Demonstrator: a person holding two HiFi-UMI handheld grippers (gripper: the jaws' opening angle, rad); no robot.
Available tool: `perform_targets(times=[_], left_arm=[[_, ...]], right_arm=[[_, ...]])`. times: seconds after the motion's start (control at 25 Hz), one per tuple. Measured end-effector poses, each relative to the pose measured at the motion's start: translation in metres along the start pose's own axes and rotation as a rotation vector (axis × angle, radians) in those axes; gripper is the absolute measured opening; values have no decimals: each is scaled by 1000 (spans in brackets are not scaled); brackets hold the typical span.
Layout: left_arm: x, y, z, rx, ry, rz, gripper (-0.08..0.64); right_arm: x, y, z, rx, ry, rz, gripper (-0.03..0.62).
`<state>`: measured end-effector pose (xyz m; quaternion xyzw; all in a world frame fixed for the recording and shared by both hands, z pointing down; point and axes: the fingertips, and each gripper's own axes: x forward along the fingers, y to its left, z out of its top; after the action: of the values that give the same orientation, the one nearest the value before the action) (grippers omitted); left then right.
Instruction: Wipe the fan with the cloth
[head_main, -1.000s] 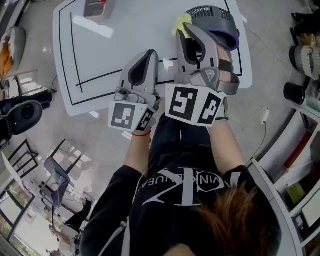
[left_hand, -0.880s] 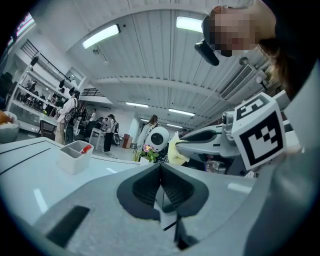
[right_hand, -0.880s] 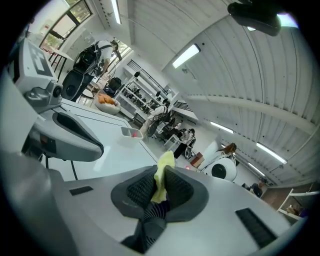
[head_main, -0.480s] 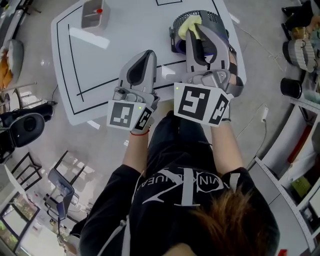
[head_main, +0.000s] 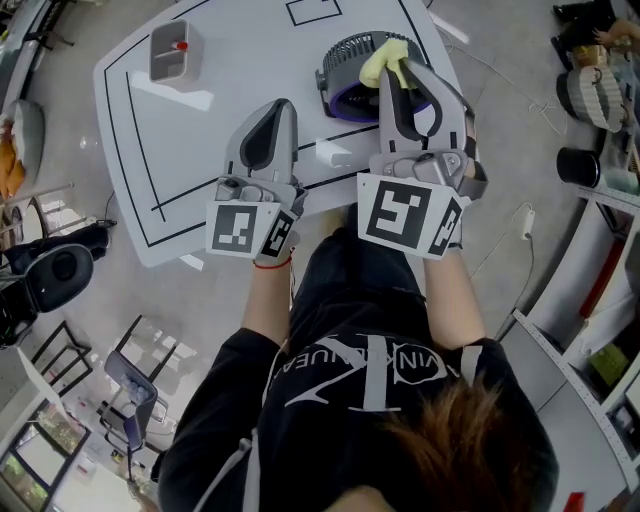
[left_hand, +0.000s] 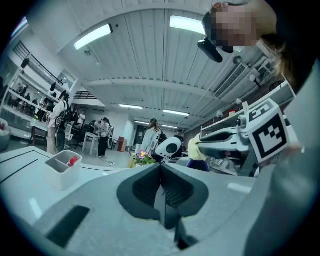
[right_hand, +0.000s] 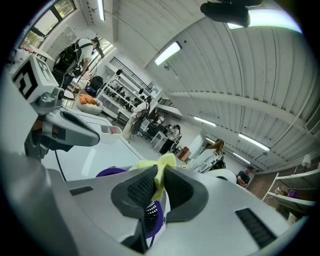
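Shifted rightward over the round grey-purple fan (head_main: 345, 55) at upper centre, the right hand-held gripper (head_main: 397, 72) clamps the yellow cloth (head_main: 381, 62), hiding the fan's right side. Left hand-held gripper (head_main: 277, 106) is closed and empty. Upper left, a grey bin (head_main: 163, 60) holds something small and red (head_main: 181, 46).

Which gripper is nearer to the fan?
Right. The right gripper, shut on the cloth, is over the near rim of the fan. The left gripper is shut and empty over the table, left of the fan, apart from it.
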<state>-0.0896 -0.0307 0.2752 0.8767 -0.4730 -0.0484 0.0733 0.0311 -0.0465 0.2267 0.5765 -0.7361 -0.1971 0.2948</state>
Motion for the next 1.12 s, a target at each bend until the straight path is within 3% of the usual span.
perform_targets(times=[1.12], left_arm=[[51,2,0,25,38,33,11]], right_arm=[[2,-43,-92,172,111,24,35]])
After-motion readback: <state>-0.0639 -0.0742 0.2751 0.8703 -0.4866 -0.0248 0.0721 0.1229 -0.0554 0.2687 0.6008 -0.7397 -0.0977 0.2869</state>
